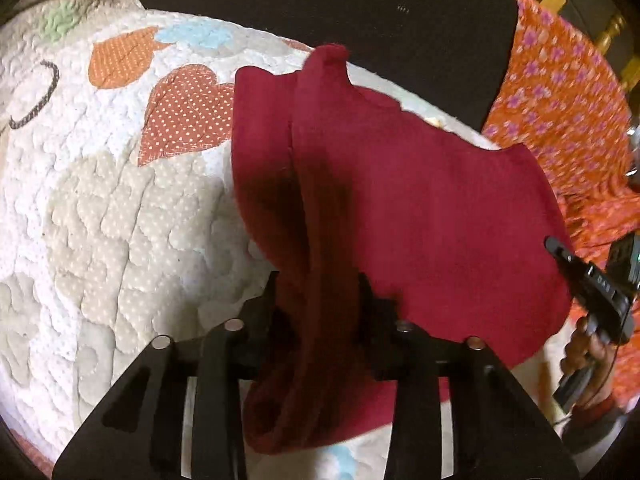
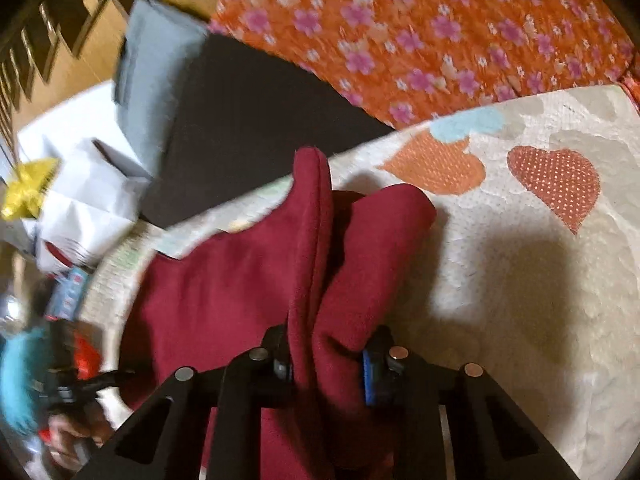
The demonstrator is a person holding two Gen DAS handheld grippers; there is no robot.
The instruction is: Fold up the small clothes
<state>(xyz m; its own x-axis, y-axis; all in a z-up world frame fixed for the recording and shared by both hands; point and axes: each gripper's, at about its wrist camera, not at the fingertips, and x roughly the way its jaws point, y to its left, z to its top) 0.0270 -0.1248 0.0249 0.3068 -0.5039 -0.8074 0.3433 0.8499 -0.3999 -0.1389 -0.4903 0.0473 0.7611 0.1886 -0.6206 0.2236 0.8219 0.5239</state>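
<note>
A dark red fleece garment point(image 1: 420, 184) hangs stretched between both grippers above a white quilt point(image 1: 100, 200) with heart patches. My left gripper point(image 1: 320, 292) is shut on a bunched edge of the garment, which drapes down over its fingers. My right gripper point(image 2: 328, 344) is shut on the other edge of the same garment point(image 2: 224, 280), with a fold standing up between its fingers. The right gripper also shows at the right edge of the left wrist view point(image 1: 592, 284), held in a hand. The fingertips of both grippers are hidden by cloth.
An orange floral cloth point(image 1: 560, 120) lies beside the quilt, with a black panel point(image 1: 340, 12) behind it. In the right wrist view, a grey cushion point(image 2: 156, 68), white paper items point(image 2: 84, 192) and a yellow object point(image 2: 28, 188) sit past the quilt's edge.
</note>
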